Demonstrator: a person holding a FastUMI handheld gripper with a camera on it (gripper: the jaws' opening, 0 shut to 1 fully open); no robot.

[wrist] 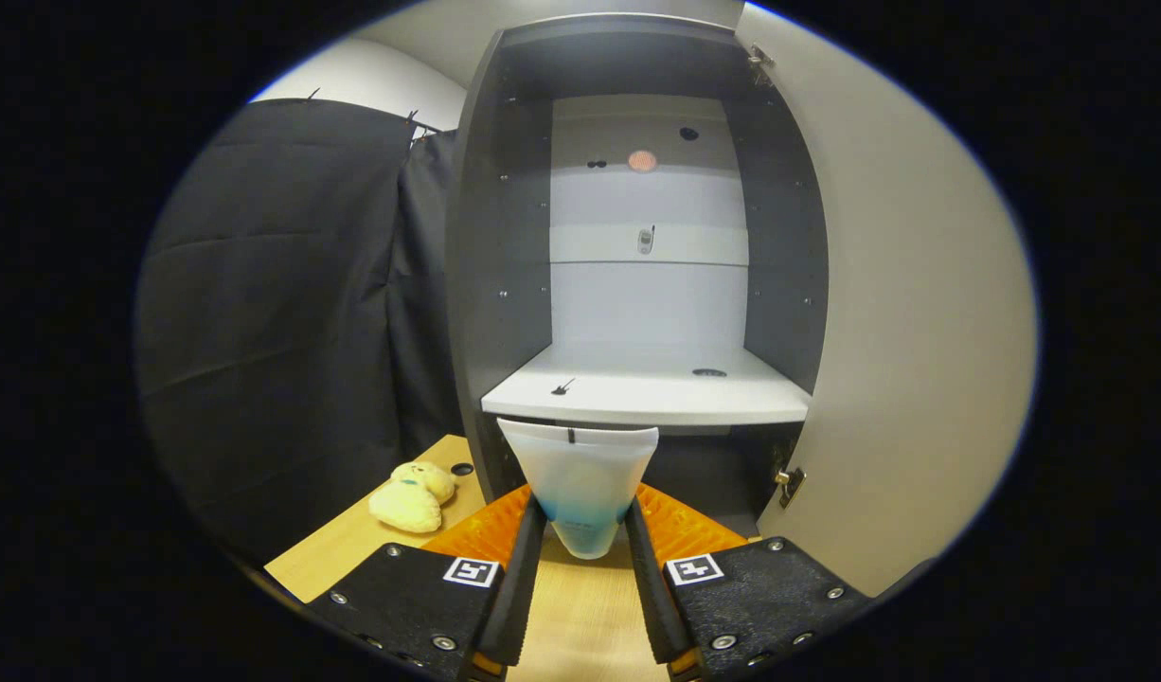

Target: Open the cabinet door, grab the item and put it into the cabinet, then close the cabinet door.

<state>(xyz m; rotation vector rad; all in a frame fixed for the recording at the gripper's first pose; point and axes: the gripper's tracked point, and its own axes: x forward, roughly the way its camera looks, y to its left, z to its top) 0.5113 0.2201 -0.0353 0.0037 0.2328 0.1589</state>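
The gripper (pixel 585 530) is clamped on one white-and-blue tube (pixel 580 483), both fingers pressing its narrow lower end, its wide end up, just below the front edge of the cabinet's (pixel 505 237) one white shelf (pixel 647 393). One door (pixel 912 332) stands open at right. One yellow plush toy (pixel 412 494) lies near the wooden table's (pixel 580 616) left edge.

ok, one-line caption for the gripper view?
Gripper shut on a tube, held just below the shelf of the open cabinet.
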